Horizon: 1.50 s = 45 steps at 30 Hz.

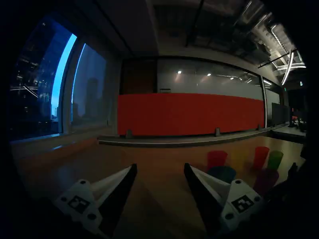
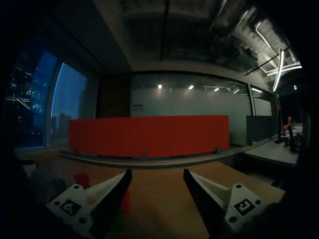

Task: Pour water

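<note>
Cups (image 1: 217,158) right of left hand-held gripper (image 1: 160,165)

Dim room, ceiling lights glaring, edges warped

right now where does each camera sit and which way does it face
Left gripper view: on the left tool, facing across the table to the red panel, window at left, cups at right; its open fingers show at the bottom.
Right gripper view: on the right tool, facing the red panel, cups low at left; its open fingers show at the bottom.
Both share the table, red panel, window and cups.
</note>
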Motion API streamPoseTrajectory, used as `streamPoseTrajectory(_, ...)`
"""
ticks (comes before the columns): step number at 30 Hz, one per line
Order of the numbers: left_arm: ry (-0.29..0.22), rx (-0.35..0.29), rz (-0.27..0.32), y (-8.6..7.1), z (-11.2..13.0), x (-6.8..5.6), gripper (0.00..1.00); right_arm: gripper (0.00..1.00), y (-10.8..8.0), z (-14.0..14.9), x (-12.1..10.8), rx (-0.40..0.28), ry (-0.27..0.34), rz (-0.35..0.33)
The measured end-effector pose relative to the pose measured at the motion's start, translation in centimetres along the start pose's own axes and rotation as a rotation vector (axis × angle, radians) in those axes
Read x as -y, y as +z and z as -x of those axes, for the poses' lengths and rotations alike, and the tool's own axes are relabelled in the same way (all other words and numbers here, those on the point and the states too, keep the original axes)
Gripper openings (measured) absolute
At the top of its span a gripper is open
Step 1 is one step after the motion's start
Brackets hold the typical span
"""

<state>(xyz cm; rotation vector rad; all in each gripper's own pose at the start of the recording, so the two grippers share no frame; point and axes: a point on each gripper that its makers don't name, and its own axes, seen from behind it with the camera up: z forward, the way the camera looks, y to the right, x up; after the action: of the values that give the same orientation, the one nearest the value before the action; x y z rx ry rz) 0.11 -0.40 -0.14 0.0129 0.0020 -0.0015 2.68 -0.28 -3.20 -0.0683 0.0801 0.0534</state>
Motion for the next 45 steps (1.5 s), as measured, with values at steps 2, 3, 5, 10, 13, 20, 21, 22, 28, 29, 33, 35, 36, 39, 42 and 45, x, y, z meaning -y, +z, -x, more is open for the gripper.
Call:
streamPoseTrajectory(2, 0.0, 0.0, 0.002, 0.0, 0.1, 0.0, 0.87, 1.0, 0.0, 0.0, 0.0, 0.0, 0.0, 0.0)
streamPoseTrajectory(3, 0.0, 0.0, 0.003, 0.0, 0.1, -0.1, 0.87, 1.0, 0.0, -0.1, -0.1, 0.0, 0.001, 0.0)
streamPoseTrajectory(5, 0.0, 0.0, 0.004, 0.0, 0.1, -0.1, 0.87, 1.0, -0.1, 0.0, -0.1, -0.001, 0.001, -0.001)
streamPoseTrajectory(10, 0.001, 0.001, 0.005, 0.0, 0.0, -0.1, 0.87, 1.0, -0.1, 0.0, 0.2, -0.001, 0.003, -0.007)
streamPoseTrajectory(13, 0.0, 0.001, 0.005, 0.0, 0.0, -0.1, 0.87, 1.0, -0.1, -0.1, 0.3, -0.003, 0.001, -0.011)
streamPoseTrajectory(20, 0.002, 0.002, 0.005, 0.0, 0.1, -0.1, 0.87, 1.0, -0.4, -0.4, 0.3, -0.013, -0.005, -0.019)
streamPoseTrajectory(21, 0.002, 0.002, 0.005, 0.0, 0.0, -0.1, 0.87, 1.0, -0.4, -0.4, 0.3, -0.016, -0.006, -0.02)
streamPoseTrajectory(22, 0.002, 0.002, 0.005, 0.0, 0.1, -0.1, 0.87, 1.0, -0.5, -0.4, 0.3, -0.018, -0.007, -0.02)
streamPoseTrajectory(28, 0.002, 0.002, 0.005, 0.0, 0.1, -0.1, 0.87, 1.0, -0.8, -0.2, 0.1, -0.026, -0.017, -0.027)
streamPoseTrajectory(29, 0.002, 0.002, 0.005, 0.0, 0.1, -0.1, 0.87, 1.0, -0.9, -0.1, 0.1, -0.026, -0.019, -0.03)
streamPoseTrajectory(33, 0.001, 0.002, 0.005, 0.0, 0.1, -0.1, 0.87, 1.0, -0.9, 0.1, 0.1, -0.034, -0.021, -0.037)
streamPoseTrajectory(35, 0.001, 0.002, 0.005, 0.0, 0.1, -0.1, 0.87, 1.0, -0.8, 0.0, 0.0, -0.044, -0.019, -0.037)
streamPoseTrajectory(36, 0.001, 0.002, 0.005, 0.0, 0.1, -0.1, 0.87, 1.0, -0.7, 0.0, 0.0, -0.049, -0.018, -0.037)
streamPoseTrajectory(39, 0.002, 0.002, 0.005, 0.0, 0.1, -0.1, 0.87, 1.0, -0.4, 0.1, -0.2, -0.063, -0.017, -0.034)
streamPoseTrajectory(42, 0.001, 0.002, 0.005, 0.0, 0.1, -0.1, 0.87, 1.0, -0.1, 0.3, 0.0, -0.07, -0.016, -0.039)
streamPoseTrajectory(45, 0.001, 0.002, 0.005, 0.0, 0.1, -0.1, 0.87, 1.0, 0.4, 0.7, 0.2, -0.069, -0.005, -0.048)
